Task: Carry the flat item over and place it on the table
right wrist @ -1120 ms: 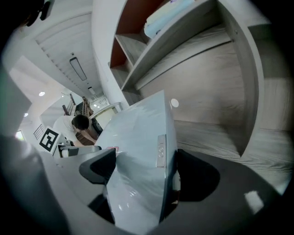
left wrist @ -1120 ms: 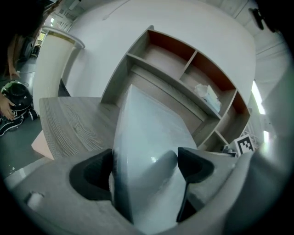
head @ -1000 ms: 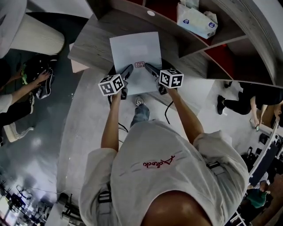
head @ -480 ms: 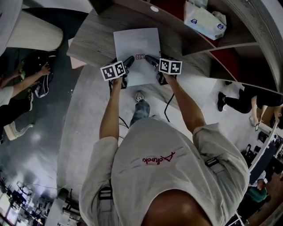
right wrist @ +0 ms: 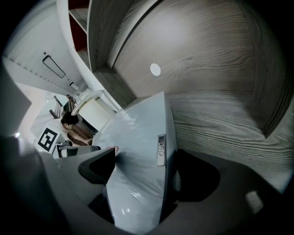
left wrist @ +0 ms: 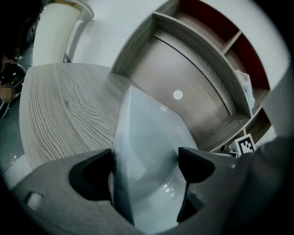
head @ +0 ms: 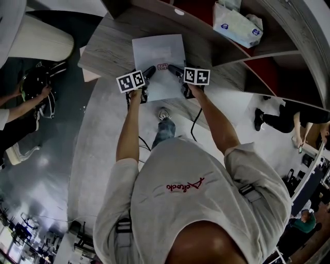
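Left of the desk (head: pixel 105 49) stands a pale rounded column (head: pixel 38 42). At the desk's near edge I hold the left gripper (head: pixel 148 73). Its jaws are clamped on the near left corner of the flat item (head: pixel 159 54), a white sheet in glossy wrap.

The flat item sits over the middle of the desk, with its near edge projecting past the desk's near edge. I cannot tell whether its far edge touches the desktop. A small red label (head: pixel 162 66) sits on the flat item between the two grippers.

The right gripper (head: pixel 174 69), also at the desk's near edge, is closed on the near right corner of the flat item.

At the back of the desk, beyond the flat item, there is a white round spot (head: pixel 179 11). Right of the desk, a tissue pack (head: pixel 234 23) lies in the shelf unit (head: pixel 268 41).
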`<state>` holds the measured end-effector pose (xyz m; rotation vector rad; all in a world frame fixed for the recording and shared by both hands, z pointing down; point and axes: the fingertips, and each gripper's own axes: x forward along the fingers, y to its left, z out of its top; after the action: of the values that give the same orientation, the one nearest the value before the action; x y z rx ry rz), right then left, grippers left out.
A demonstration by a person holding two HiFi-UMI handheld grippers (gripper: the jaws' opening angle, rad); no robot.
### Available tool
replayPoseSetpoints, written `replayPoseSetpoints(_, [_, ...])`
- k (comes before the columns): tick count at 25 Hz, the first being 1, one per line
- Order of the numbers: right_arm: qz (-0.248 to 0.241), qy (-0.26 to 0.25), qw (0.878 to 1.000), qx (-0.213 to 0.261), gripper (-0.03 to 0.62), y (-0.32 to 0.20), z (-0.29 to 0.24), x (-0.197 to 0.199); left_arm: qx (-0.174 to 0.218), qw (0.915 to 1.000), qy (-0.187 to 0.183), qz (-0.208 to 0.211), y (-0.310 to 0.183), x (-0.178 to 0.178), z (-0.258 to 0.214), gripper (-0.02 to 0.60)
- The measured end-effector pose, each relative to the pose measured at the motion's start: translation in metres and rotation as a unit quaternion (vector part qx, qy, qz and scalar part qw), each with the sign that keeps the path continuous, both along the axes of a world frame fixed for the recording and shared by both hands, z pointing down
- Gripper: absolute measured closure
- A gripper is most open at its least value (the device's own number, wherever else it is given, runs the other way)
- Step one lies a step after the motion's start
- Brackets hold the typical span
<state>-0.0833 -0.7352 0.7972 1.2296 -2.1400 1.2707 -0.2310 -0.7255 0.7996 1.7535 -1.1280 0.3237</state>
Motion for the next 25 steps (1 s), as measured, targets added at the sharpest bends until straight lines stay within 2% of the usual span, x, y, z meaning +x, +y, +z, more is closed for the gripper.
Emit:
replayPoseSetpoints(4, [-0.006, 0.006, 1.000, 0.010, 0.171, 0.003, -0.003, 0.005, 0.022, 0.9996, -0.014, 0.005, 0.003, -0.001, -0.007, 0.120])
replayPoseSetpoints(6, [-0.012, 0.021, 0.999, 0.027, 0.199, 0.004, -0.010, 0.011, 0.041, 0.9989, -0.023, 0.005, 0.005, -0.001, -0.017, 0.118])
replayPoseSetpoints(11, [-0.032, 0.037, 0.996, 0.075, 0.217, 0.008, -0.038, 0.017, 0.085, 0.9953, -0.045, 0.006, 0.011, -0.004, -0.042, 0.118])
replayPoseSetpoints(15, [-0.040, 0.047, 0.992, 0.111, 0.261, 0.015, -0.057, 0.016, 0.109, 0.9931, -0.042, 0.007, 0.019, 0.003, -0.065, 0.120])
replayPoseSetpoints(18, [-0.049, 0.058, 0.987, 0.141, 0.324, 0.024, -0.076, 0.015, 0.132, 0.9898, -0.050, 0.014, 0.030, 0.011, -0.083, 0.145])
replayPoseSetpoints(19, [-0.049, 0.061, 0.986, 0.149, 0.354, 0.027, -0.082, 0.016, 0.141, 0.9883, -0.055, 0.017, 0.034, 0.013, -0.089, 0.167])
replayPoseSetpoints(21, [-0.046, 0.071, 0.983, 0.165, 0.447, 0.033, -0.091, 0.019, 0.158, 0.9854, -0.061, 0.021, 0.043, 0.017, -0.101, 0.257])
replayPoseSetpoints(22, [-0.045, 0.075, 0.981, 0.172, 0.500, 0.036, -0.094, 0.021, 0.167, 0.9837, -0.064, 0.022, 0.047, 0.018, -0.107, 0.338])
replayPoseSetpoints(23, [-0.045, 0.076, 0.980, 0.179, 0.582, 0.038, -0.098, 0.022, 0.177, 0.9818, -0.067, 0.022, 0.051, 0.019, -0.113, 0.434])
replayPoseSetpoints(25, [-0.049, 0.073, 0.978, 0.190, 0.590, 0.045, -0.105, 0.024, 0.193, 0.9779, -0.077, 0.022, 0.059, 0.023, -0.121, 0.569])
